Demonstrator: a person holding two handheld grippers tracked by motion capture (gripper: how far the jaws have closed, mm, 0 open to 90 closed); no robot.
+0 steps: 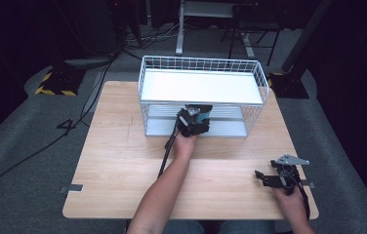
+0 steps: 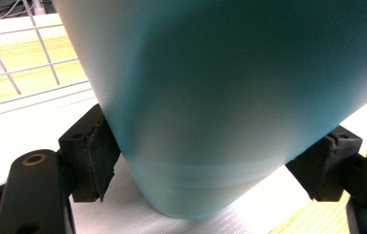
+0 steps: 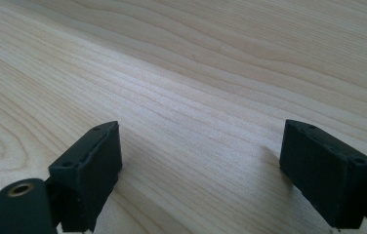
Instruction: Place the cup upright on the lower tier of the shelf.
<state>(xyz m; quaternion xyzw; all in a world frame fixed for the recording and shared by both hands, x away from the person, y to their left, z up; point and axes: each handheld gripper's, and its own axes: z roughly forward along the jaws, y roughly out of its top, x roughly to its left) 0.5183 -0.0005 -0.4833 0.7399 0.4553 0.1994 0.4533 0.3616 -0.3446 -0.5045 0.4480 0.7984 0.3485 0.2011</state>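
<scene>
Left gripper point(image 1: 194, 120) is clamped on a teal cup point(image 2: 230, 97). In the left gripper view both pads point(image 2: 93, 156) press the cup's wall near its base, one at 9 o'clock, one at 3 o'clock. Grip reads firm.

Cup's long axis runs straight up between the jaws, roughly upright with a slight lean. Its bottom edge sits at or just above the white lower shelf point(image 2: 20, 141) of the wire rack point(image 1: 201, 95); can't tell if it's touching yet.

In the high view the left gripper is at the rack's front opening, reaching in toward 12 o'clock onto the lower tier under the white top shelf point(image 1: 201, 85). The grid wall shows at 10 o'clock in the left gripper view, near the cup but apart from it.

Right gripper point(image 1: 272, 176) sits idle on the wooden table point(image 1: 118, 161) at 4 o'clock from the rack, well apart. Jaws are spread wide, nothing between them, bare wood grain below.

My read: this is cup placement on the lower tier. Key relation is the cup base vs. the shelf directly beneath, so the next move is down along the cup's axis, then release. Left hand owns this, right is too far to help. Risk: cup tips if released while leaning.
</scene>
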